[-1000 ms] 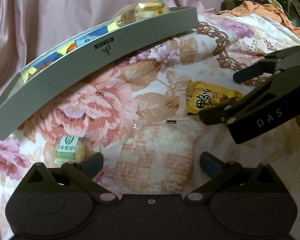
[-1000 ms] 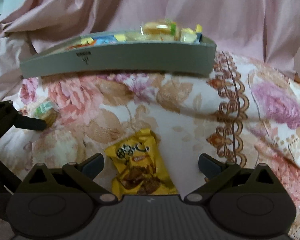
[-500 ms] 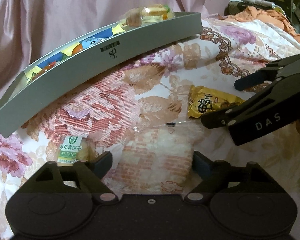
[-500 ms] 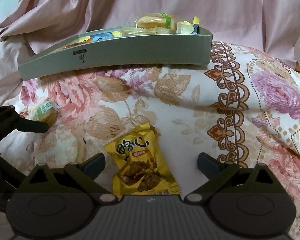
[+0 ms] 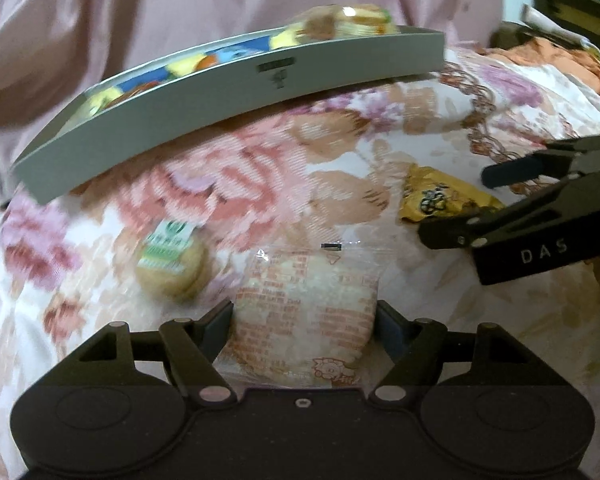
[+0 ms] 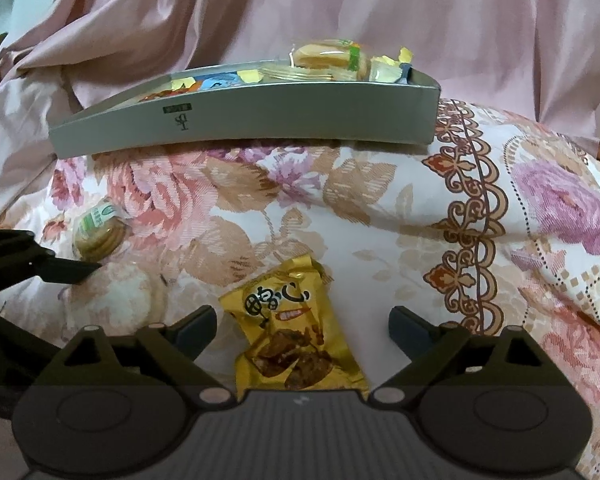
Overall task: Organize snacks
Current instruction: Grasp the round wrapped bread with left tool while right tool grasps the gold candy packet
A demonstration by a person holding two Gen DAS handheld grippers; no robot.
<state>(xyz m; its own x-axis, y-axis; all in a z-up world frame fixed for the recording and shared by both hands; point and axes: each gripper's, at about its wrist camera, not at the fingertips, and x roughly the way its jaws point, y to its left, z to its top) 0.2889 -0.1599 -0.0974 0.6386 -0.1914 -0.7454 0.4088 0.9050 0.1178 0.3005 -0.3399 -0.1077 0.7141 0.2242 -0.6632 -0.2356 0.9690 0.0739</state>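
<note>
Clear-wrapped pale rice cracker (image 5: 304, 312): our left gripper (image 5: 304, 316) is closing around it; our right gripper (image 6: 302, 326) narrows, straddling the yellow foil snack packet (image 6: 296, 332) untouched, grey box (image 6: 260, 120) at twelve o'clock.

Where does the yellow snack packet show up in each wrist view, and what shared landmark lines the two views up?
Left wrist: the yellow snack packet lies at right of centre on the floral cloth, partly behind the right gripper.
Right wrist: it lies bottom centre, between that gripper's open fingers.
Shared landmark: the grey tray of snacks, behind it in both.
</note>
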